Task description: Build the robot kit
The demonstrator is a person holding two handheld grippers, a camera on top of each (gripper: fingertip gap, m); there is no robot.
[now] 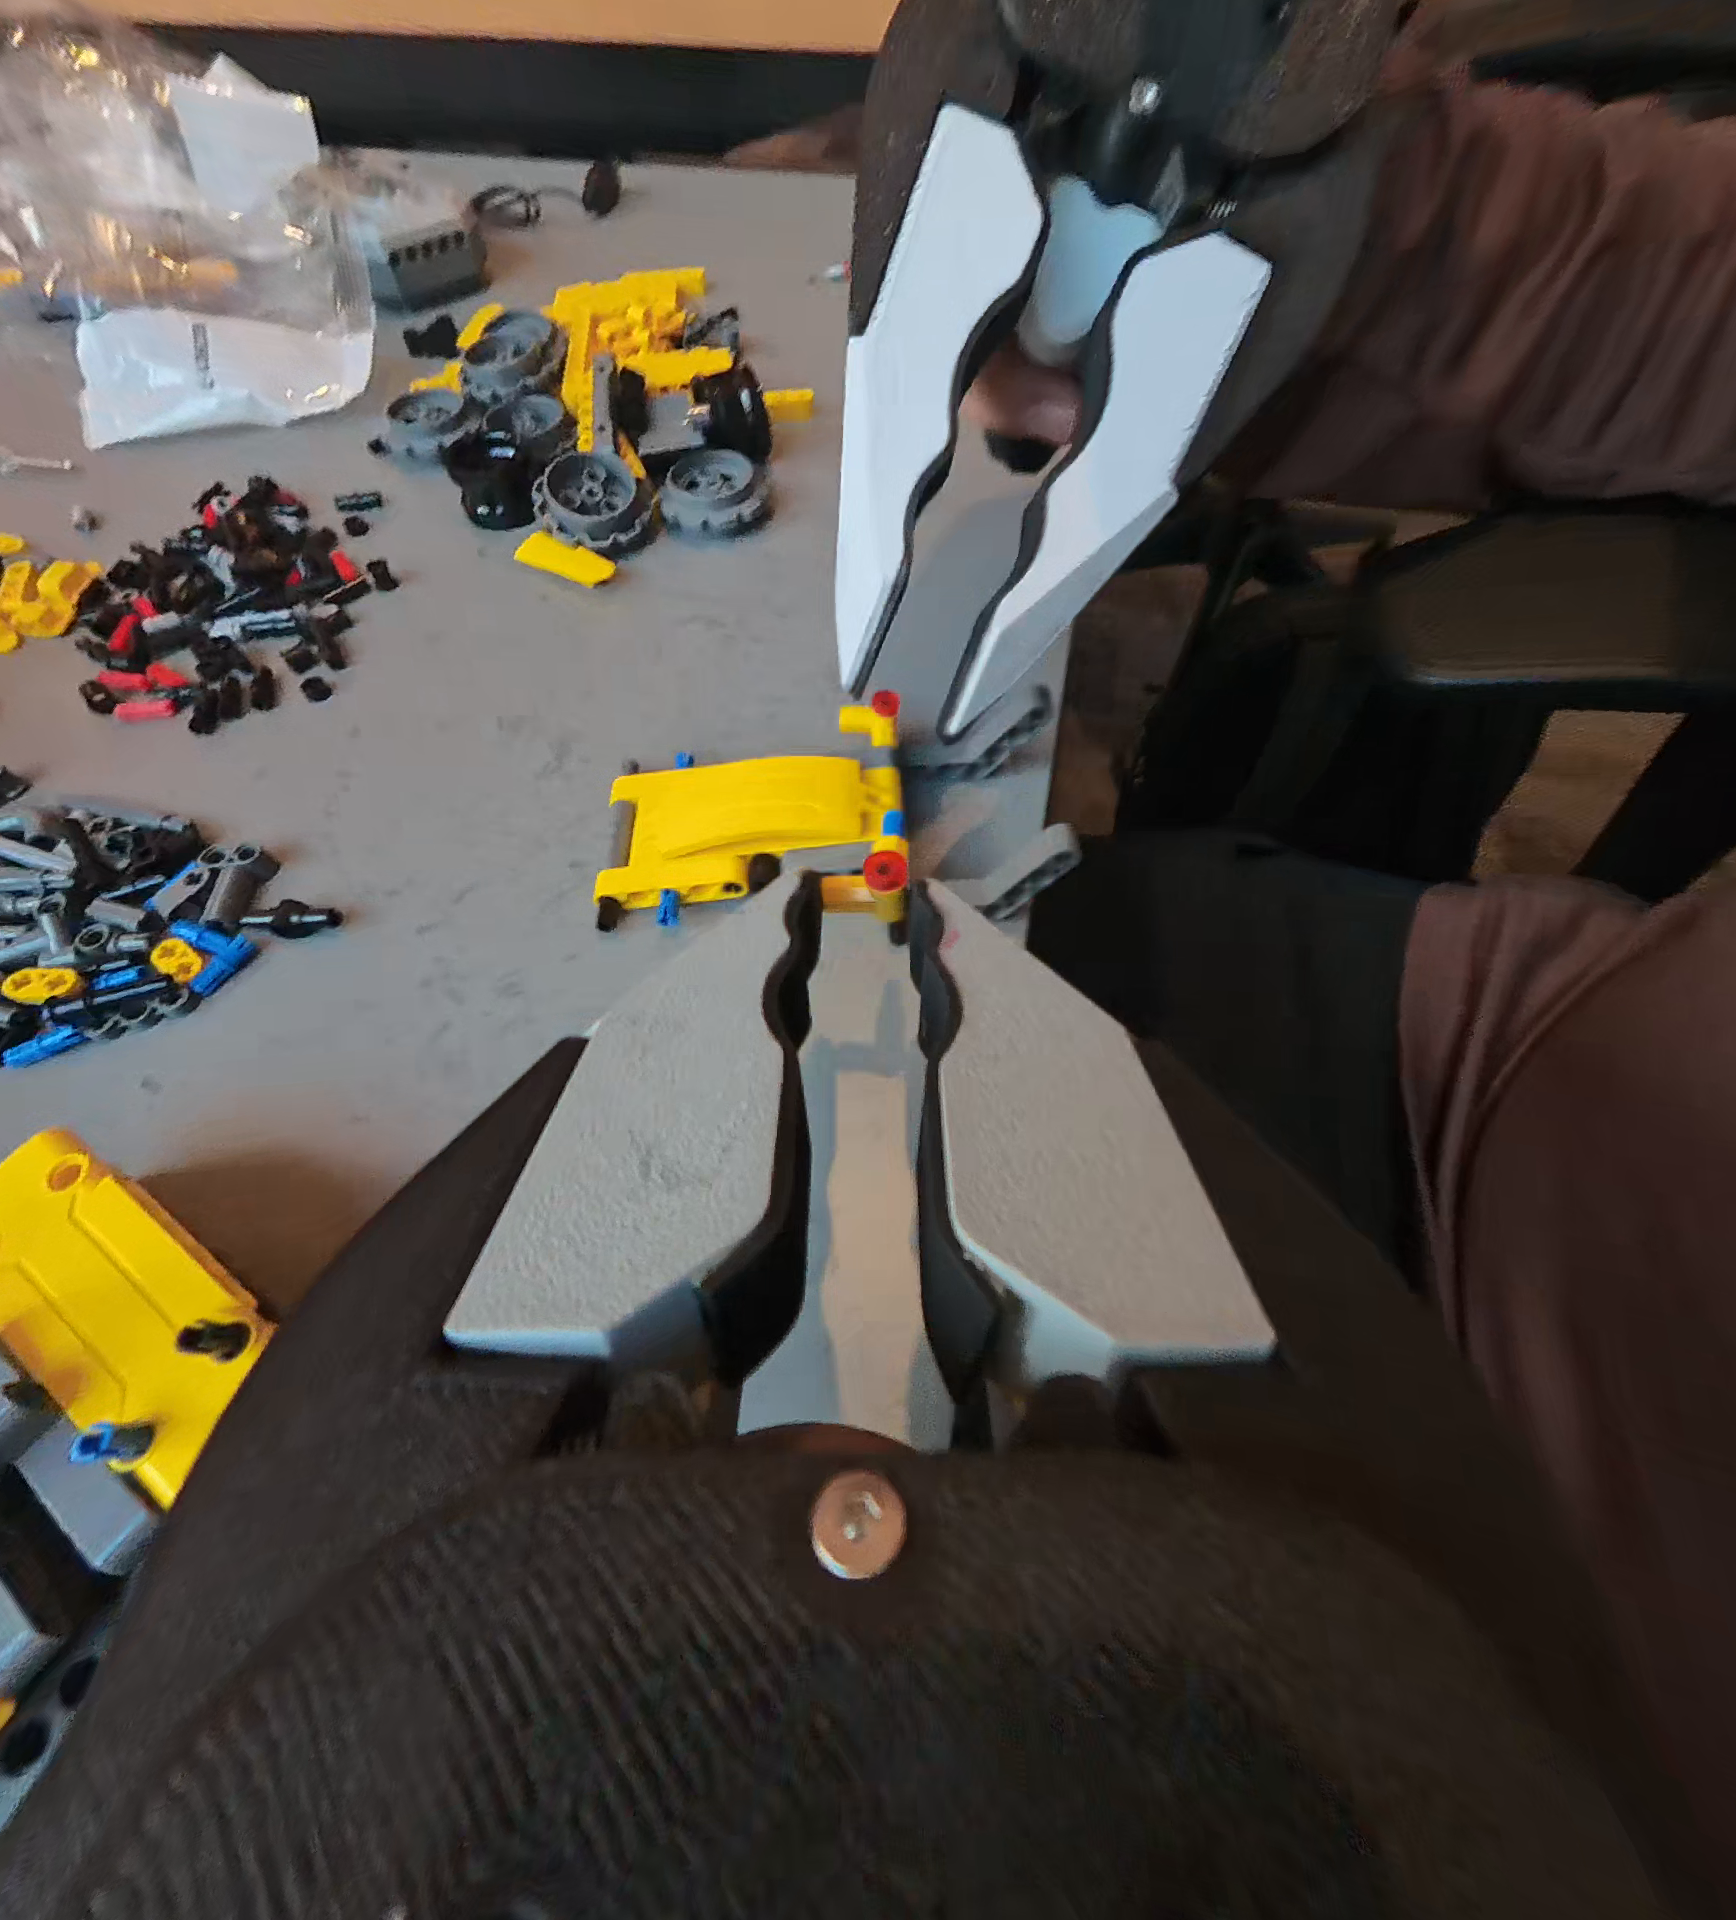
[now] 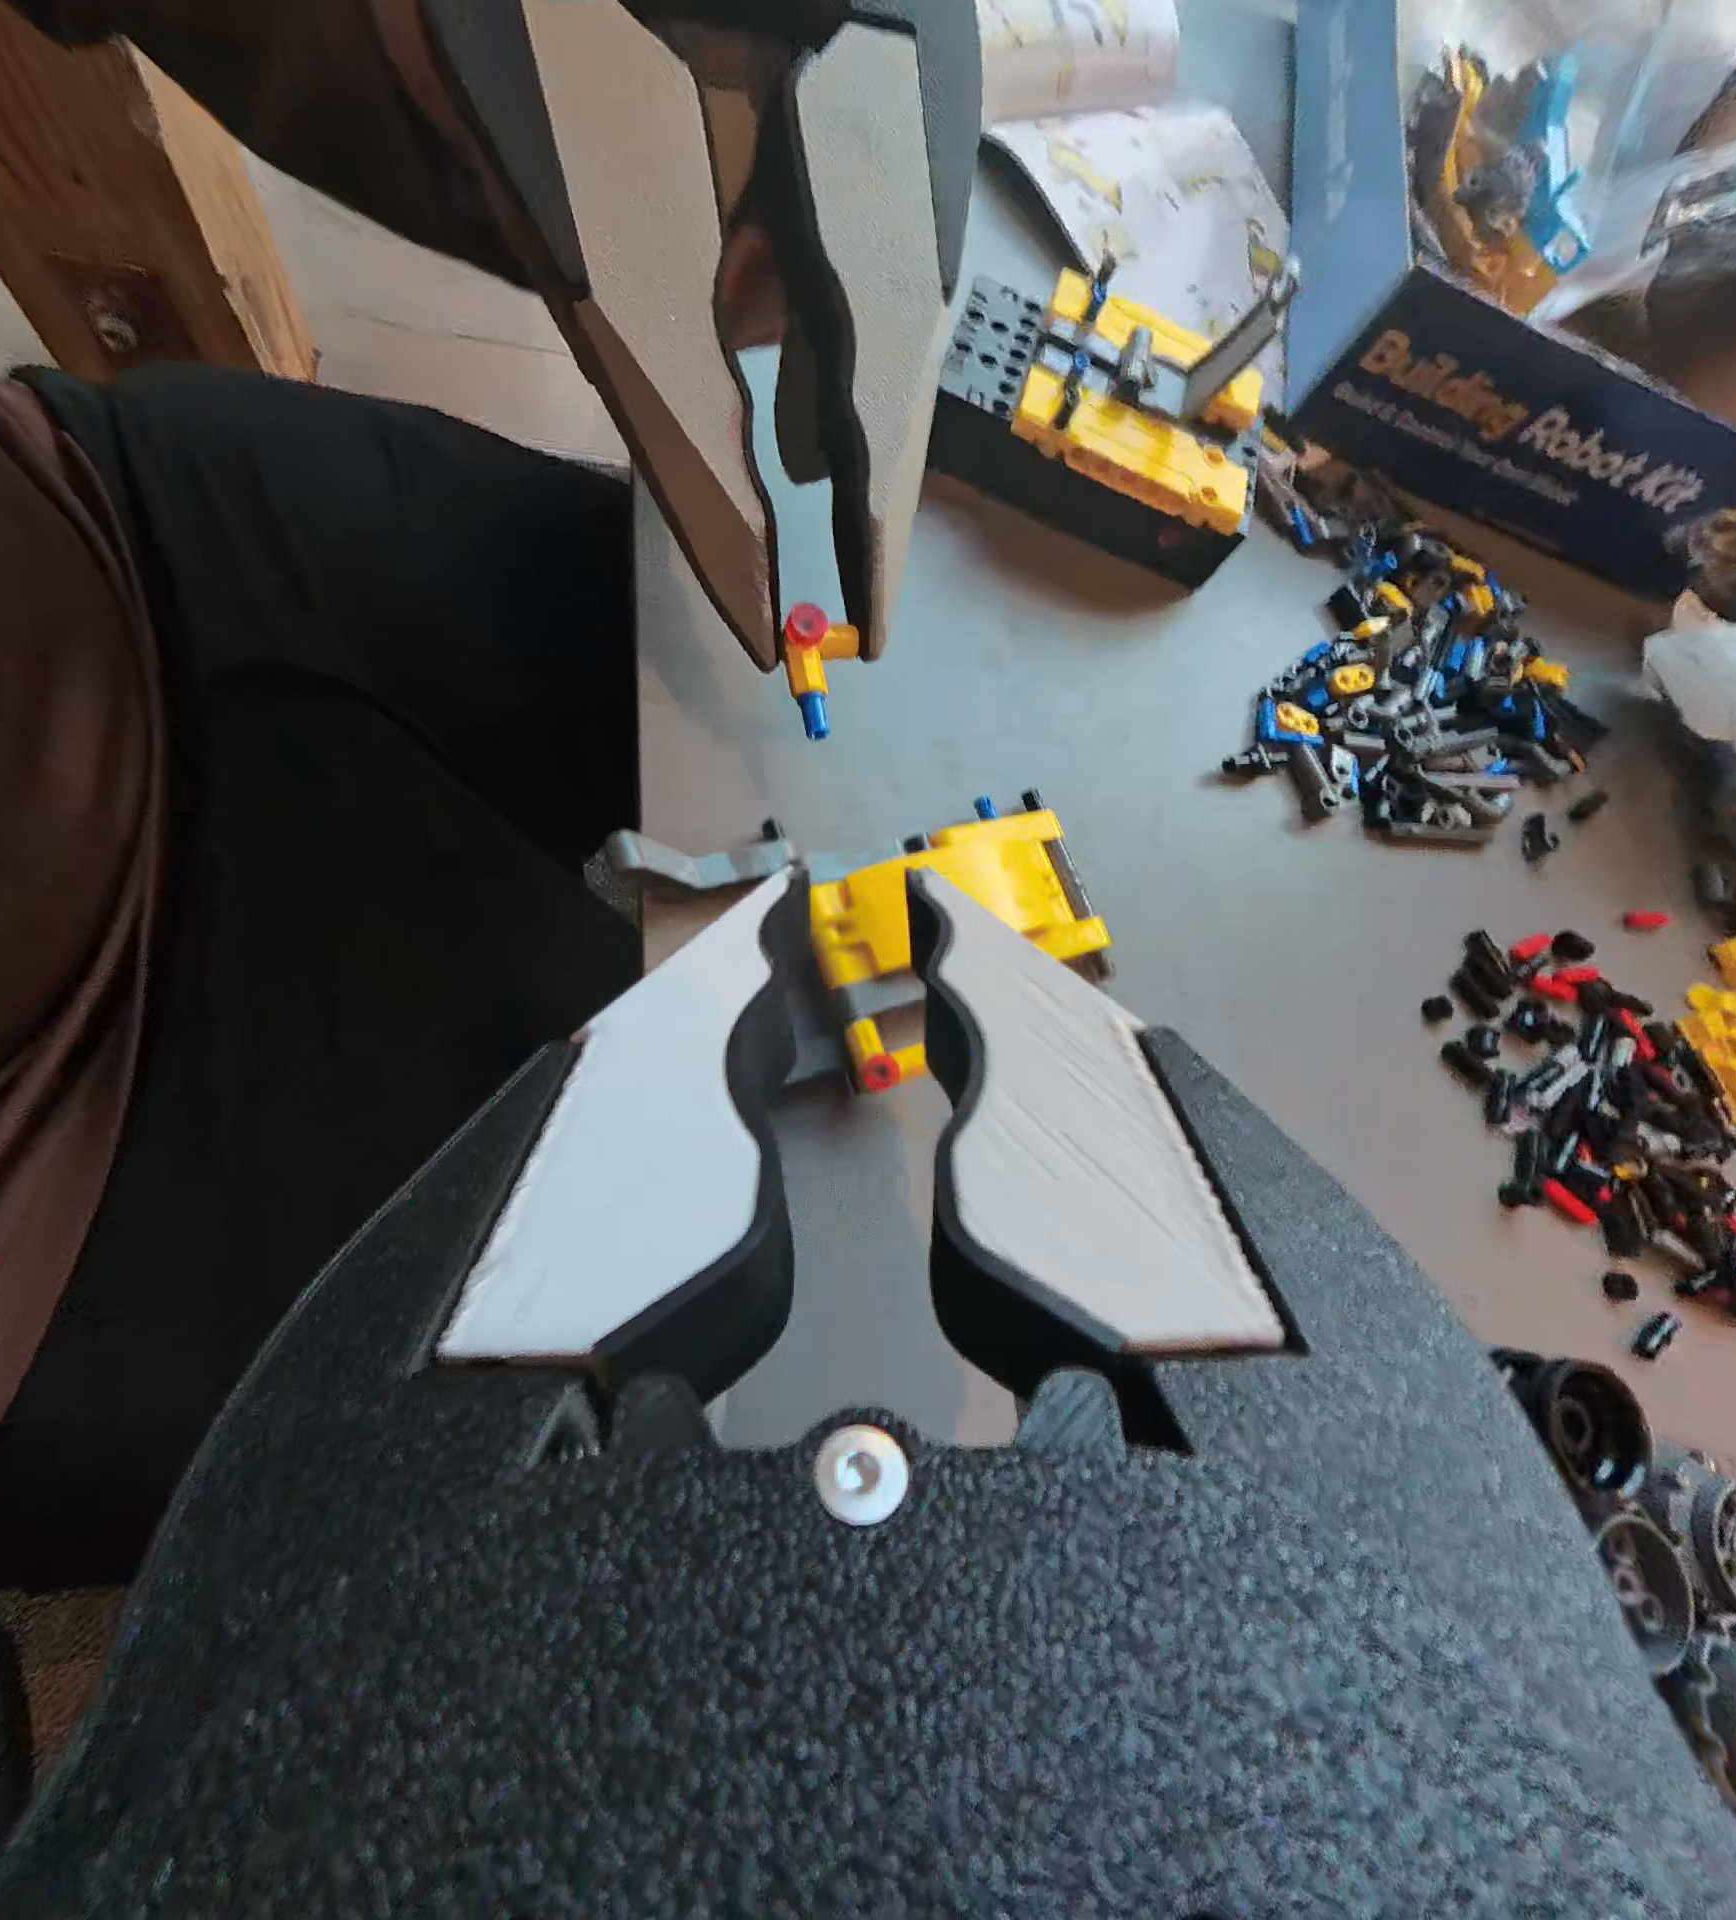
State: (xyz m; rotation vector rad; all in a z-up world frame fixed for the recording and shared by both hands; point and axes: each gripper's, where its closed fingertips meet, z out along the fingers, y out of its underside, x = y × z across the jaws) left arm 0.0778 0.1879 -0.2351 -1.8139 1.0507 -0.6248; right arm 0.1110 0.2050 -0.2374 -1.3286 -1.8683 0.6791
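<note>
Left gripper [image 1: 864,899] [image 2: 812,644]: clenched on a small yellow elbow connector [image 1: 859,891] [image 2: 810,660] with a red pin and a blue pin, held clear of the grey worktop [image 1: 490,748], near its right edge.

Right gripper [image 2: 853,883] [image 1: 900,712]: released, jaws apart, tips over the hinge end of the yellow panel assembly [image 1: 739,821] [image 2: 989,883]. Contact with it: cannot tell.

Assembly flat on the worktop at the right edge, between the two grippers. Second yellow elbow with a red pin at its far end, by the right gripper's tips. Grey bent beams [image 1: 1035,868] [image 2: 687,862] projecting from it past the edge.

Elsewhere on the worktop:
- black and red pin pile [image 1: 240,613], toward the left edge
- blue and grey part pile [image 1: 64,925], just nearer than the pins
- grey wheels with yellow beams [image 1: 583,426], toward the far edge
- clear plastic bags [image 1: 147,208], far left corner
- partly built yellow and grey block [image 2: 1124,405], well apart from the assembly, beside a dark printed box [image 2: 1529,436]

Brown sleeve [image 1: 1570,291] behind the right gripper.
</note>
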